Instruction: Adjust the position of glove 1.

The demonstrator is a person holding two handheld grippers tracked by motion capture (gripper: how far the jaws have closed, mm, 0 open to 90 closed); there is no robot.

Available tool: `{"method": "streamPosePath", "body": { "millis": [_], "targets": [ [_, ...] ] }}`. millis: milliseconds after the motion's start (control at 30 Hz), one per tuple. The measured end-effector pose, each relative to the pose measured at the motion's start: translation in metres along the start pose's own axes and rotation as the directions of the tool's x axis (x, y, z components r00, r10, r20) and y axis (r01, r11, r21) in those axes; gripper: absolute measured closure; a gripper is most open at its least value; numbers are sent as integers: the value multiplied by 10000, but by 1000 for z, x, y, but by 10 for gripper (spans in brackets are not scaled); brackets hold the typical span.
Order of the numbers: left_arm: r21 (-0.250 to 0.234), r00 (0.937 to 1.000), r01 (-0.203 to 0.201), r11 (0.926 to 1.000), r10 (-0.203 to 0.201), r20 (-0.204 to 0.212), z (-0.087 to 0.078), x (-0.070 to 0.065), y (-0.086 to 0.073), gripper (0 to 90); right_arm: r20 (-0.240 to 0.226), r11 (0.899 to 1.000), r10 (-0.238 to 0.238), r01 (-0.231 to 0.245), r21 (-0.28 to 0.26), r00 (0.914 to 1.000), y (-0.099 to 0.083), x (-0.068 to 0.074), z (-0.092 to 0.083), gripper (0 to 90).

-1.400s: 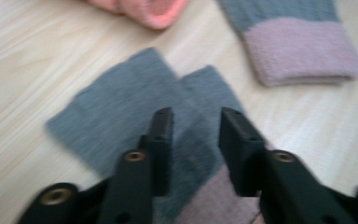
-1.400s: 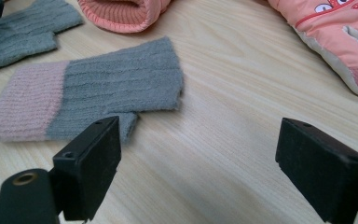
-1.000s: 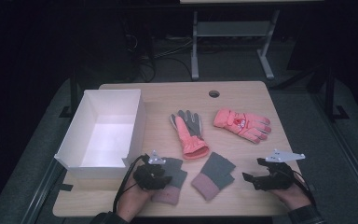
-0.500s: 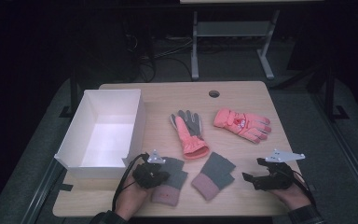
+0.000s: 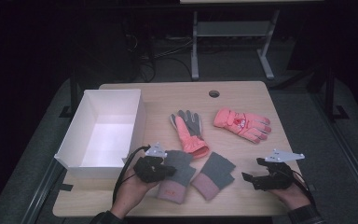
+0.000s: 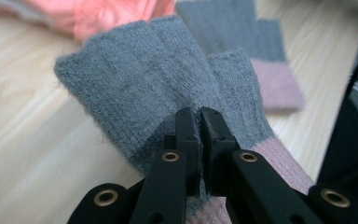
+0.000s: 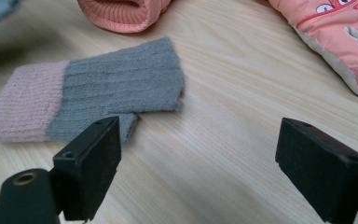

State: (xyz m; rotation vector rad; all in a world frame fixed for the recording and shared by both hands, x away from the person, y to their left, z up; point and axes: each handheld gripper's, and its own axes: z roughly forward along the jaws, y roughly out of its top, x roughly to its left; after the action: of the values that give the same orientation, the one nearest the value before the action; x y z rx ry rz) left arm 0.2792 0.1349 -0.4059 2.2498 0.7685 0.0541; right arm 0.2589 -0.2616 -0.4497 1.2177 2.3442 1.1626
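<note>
A grey knit fingerless glove (image 5: 181, 171) with a pink cuff lies near the table's front edge. My left gripper (image 5: 165, 170) is shut on it. In the left gripper view the black jaws meet at the gripper (image 6: 199, 116) and pinch a fold of this glove (image 6: 158, 79) near its middle. Its twin, the second grey glove (image 5: 215, 173), lies flat just to the right and also appears in the right gripper view (image 7: 116, 88). At the front right my right gripper (image 5: 251, 179) is open; in its own view the gripper (image 7: 203, 140) has bare wood between the jaws.
An open white box (image 5: 74, 144) stands at the table's left. A coral and grey glove (image 5: 189, 130) lies mid-table, and a pink padded glove (image 5: 242, 123) to its right. A cable hole (image 5: 214, 93) sits near the back edge. Dark floor and a metal stand lie beyond.
My left gripper has lifted slightly with the grey glove pinched in it. The right gripper has stayed where it was, still open.
</note>
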Motion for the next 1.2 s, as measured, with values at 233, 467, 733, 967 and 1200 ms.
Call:
{"method": "streamPosePath", "body": {
  "millis": [233, 467, 733, 967, 1200],
  "targets": [
    [-205, 9966, -636, 9978, 646, 505, 7, -3, 28, 867, -8, 10000, -84, 84, -34, 10000, 0, 0, 1, 140],
    [-14, 9859, -1228, 9924, 1222, 1143, 28, -8, 50, 866, 4, 9999, -97, 97, -98, 10000, 0, 0, 1, 139],
    [170, 9640, -2024, 9792, 1961, 1798, 55, -16, 68, 867, 131, 9999, -49, 51, -154, 9999, 1, -2, 1, 139],
    [331, 9463, -2443, 9691, 2308, 2263, 76, -16, 77, 866, 328, 9994, 233, -224, -268, 9992, 1, -4, -1, 139],
    [769, 9274, -2898, 9540, 2600, 2690, 95, -20, 82, 865, 360, 9994, 168, -157, -311, 9992, 1, -5, -1, 139]
  ]
}}
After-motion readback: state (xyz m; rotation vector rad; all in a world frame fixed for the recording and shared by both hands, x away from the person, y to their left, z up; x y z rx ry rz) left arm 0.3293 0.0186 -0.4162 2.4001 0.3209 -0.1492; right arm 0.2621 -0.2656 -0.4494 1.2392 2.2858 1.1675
